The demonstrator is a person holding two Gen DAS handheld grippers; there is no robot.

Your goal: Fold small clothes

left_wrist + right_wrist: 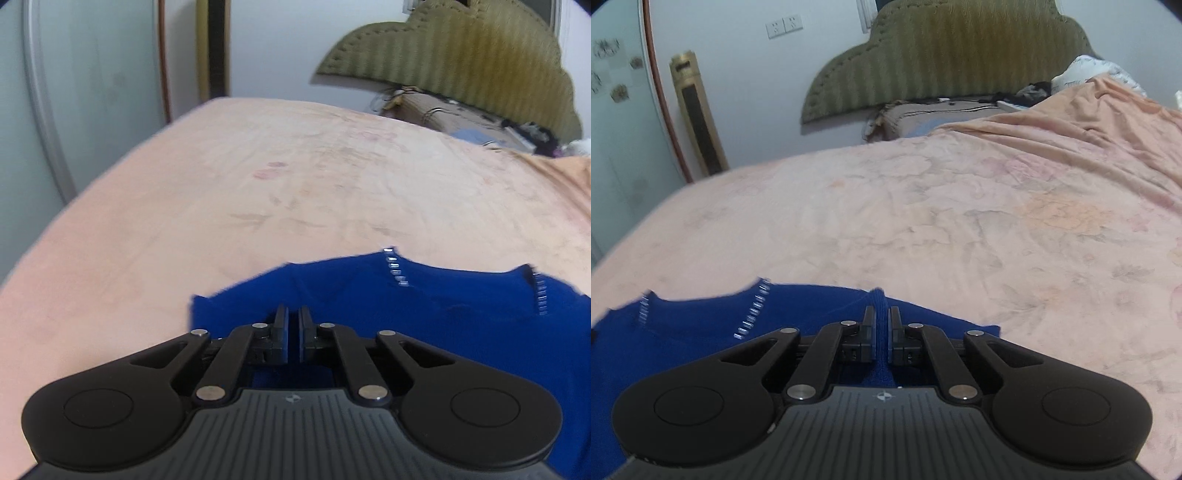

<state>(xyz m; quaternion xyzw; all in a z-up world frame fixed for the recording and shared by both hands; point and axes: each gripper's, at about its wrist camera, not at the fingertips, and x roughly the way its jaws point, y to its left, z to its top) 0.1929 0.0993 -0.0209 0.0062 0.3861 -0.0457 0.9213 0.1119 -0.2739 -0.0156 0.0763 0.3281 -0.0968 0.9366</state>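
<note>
Two grippers: both are working low over the bed, each one pointing down at the same blue garment.
Garment [443,295]: a blue knit piece is lying flat on the near part of the blanket, with two short rows of pale stitching running down from its far edge.
Left gripper [292,321]: it is sitting over the garment's left part; its fingers [281,325] are drawn in close, clenching blue cloth in the narrow gap between the pads.
Right gripper [882,325]: it is sitting over the garment's right part, near the right edge; its fingers [896,325] are pinching a raised ridge of the blue knit, which is standing up between the pads.
Cloth between grips: it is spreading across from one gripper to the other, with a shallow dip along the far edge between the two stitched rows.
Blanket [923,221]: a peach cover with a faint floral print is stretching away from the garment, smooth in the middle and bunching up toward the far right.
Headboard [953,48]: a padded olive one is standing against the pale wall behind the bed.
Clutter [979,101]: small dark items are lying along the strip just below the headboard; too blurred to tell what they are.
Heater or fan tower [698,114]: a gold and black upright unit is leaning by the wall on the left; I cannot tell which it is.
Sockets [785,26]: two white plates are sitting on the wall above it.
</note>
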